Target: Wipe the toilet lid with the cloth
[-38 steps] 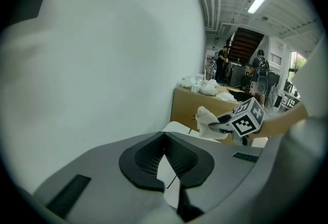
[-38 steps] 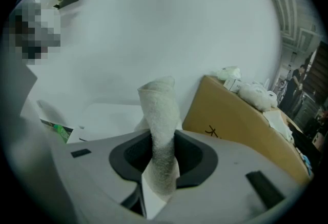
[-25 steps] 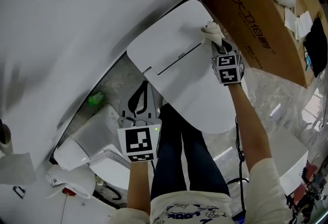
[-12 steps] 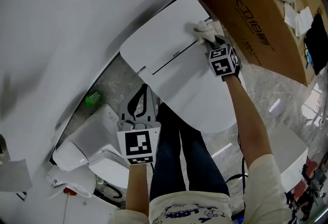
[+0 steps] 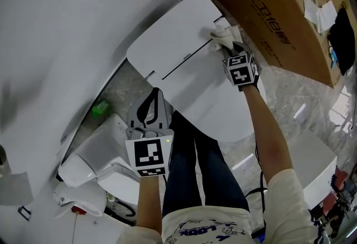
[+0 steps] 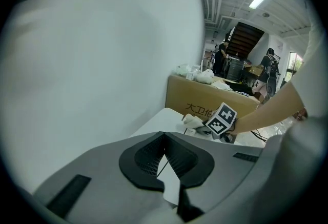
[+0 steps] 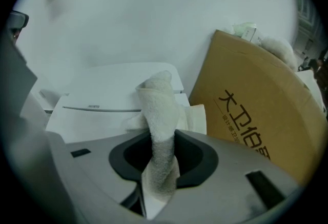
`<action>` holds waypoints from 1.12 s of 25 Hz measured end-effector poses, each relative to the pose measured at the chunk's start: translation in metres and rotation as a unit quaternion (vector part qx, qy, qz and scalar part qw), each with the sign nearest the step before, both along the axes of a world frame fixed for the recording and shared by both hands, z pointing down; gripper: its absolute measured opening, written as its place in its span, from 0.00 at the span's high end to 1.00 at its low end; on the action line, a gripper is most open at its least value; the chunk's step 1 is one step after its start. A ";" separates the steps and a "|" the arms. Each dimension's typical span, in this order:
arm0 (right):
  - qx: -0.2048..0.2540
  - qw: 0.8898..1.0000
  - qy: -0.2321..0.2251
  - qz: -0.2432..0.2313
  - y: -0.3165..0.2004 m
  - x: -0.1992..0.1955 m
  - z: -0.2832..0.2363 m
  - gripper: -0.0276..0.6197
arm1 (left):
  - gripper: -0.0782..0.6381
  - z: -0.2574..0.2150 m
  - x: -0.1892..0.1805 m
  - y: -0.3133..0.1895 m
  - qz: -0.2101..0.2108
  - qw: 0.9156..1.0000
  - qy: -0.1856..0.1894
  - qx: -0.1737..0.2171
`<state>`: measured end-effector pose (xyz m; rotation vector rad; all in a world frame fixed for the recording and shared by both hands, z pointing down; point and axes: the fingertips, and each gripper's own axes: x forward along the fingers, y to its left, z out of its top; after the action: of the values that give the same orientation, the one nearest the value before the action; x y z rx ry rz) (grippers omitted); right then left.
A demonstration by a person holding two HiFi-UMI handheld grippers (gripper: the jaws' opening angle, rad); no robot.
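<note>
Our right gripper (image 7: pixel 163 152) has its fingers pinching the cloth (image 7: pixel 160 115), which rises in a twisted band out of the jaws and folds over ahead of them. From the head view the cloth (image 5: pixel 223 35) sits at the far right edge of the lid (image 5: pixel 189 78), by the seam near the hinge and just beside the box (image 5: pixel 268 19). The cloth and the marker cube cover the jaw tips there, so we cannot tell how firmly the cloth presses on the lid.

Our left gripper (image 5: pixel 149 104) hangs near the lid's left edge, above the floor, apart from the cloth. In its own view the fingers are pressed together at the tips with nothing between them; only a sliver of lid shows through the gap behind the tips, and the gripper's body hides the rest.

The box is cut off at the head view's top and right edges. Our legs hide part of the lid's near edge.
</note>
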<state>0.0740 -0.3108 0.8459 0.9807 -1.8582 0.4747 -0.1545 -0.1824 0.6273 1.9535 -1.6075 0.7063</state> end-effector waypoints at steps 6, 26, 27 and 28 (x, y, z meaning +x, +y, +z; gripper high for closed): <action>-0.007 1.000 0.001 0.030 0.030 0.024 0.001 0.80 | 0.89 -0.006 0.011 0.006 0.013 1.000 0.003 0.005; -0.030 0.993 0.020 0.115 0.144 0.128 0.006 0.80 | 0.89 -0.016 0.058 0.046 0.070 0.997 0.007 0.010; -0.031 0.992 0.022 0.118 0.149 0.133 0.006 0.80 | 0.89 -0.016 0.060 0.047 0.072 0.997 0.007 0.010; -0.033 0.992 0.024 0.122 0.155 0.138 0.006 0.80 | 0.89 -0.017 0.062 0.049 0.074 0.997 0.007 0.010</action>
<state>0.2121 -0.1556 0.8519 1.1715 -1.6769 0.6491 -0.0920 -0.1335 0.6108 2.1050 -1.4778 0.7338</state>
